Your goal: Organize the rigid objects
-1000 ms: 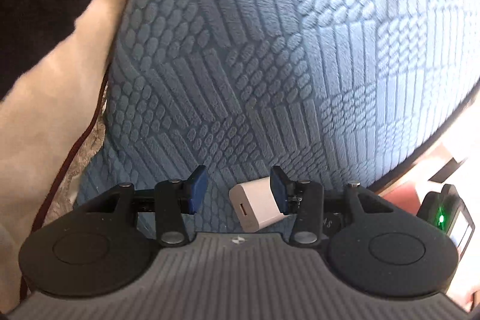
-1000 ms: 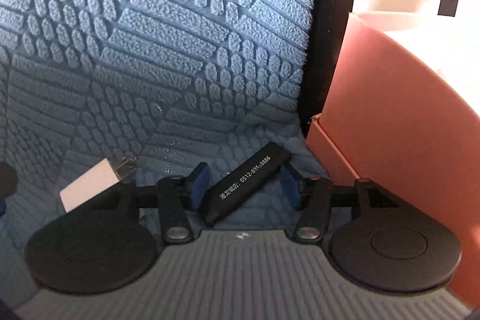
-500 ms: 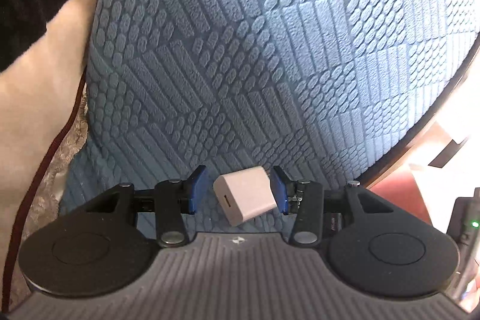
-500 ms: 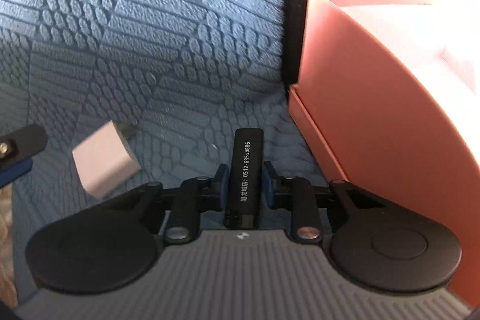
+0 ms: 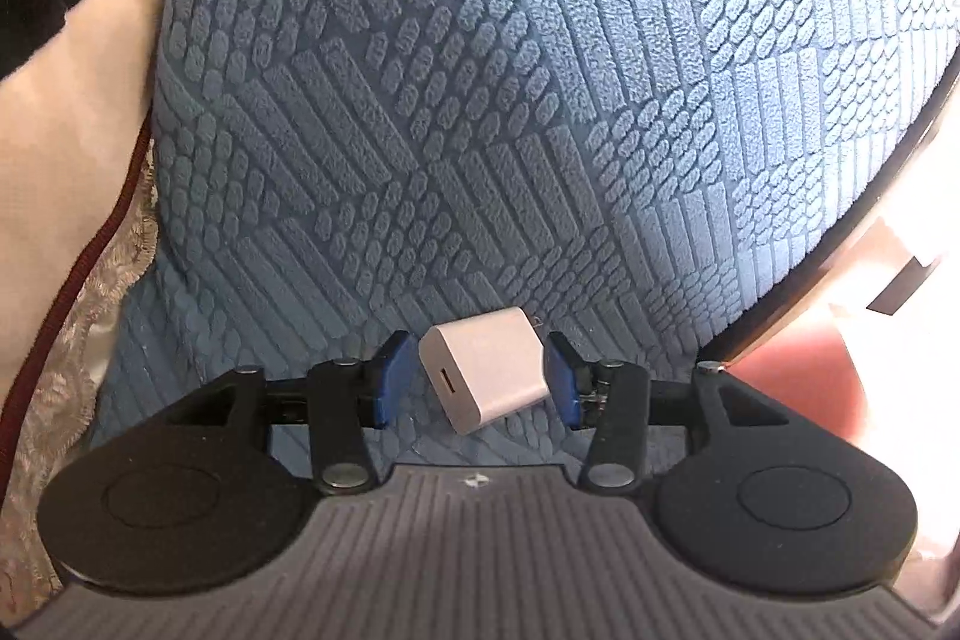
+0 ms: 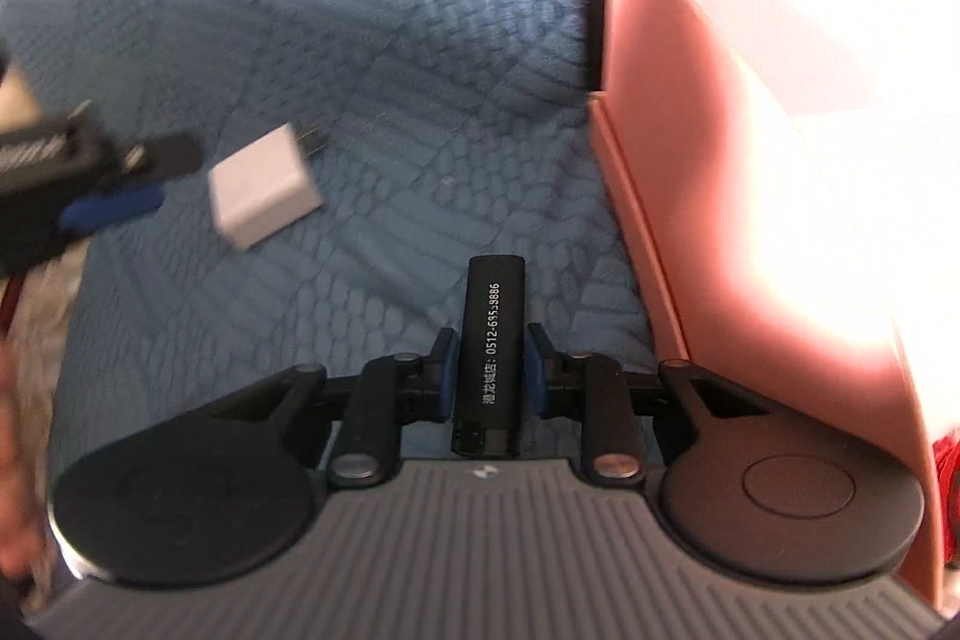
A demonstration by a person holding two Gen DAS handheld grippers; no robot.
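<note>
Right tongs [image 6: 487, 377] are gripping a black stick [image 6: 493, 340] beside the pink box [image 6: 708, 196]. White charger [image 6: 264, 187] is lying on blue textured fabric [image 6: 390, 58].

Blue embossed fabric surface [image 5: 540, 100], sunlit; cream cloth [image 5: 72, 130] at its edge.

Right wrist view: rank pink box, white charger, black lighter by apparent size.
1. Pink box: by far the largest, filling the right side.
2 and 3. Black lighter and white charger: similar apparent area. The lighter sits clamped in the right gripper, nearer the lens, so no ranking between them.
</note>
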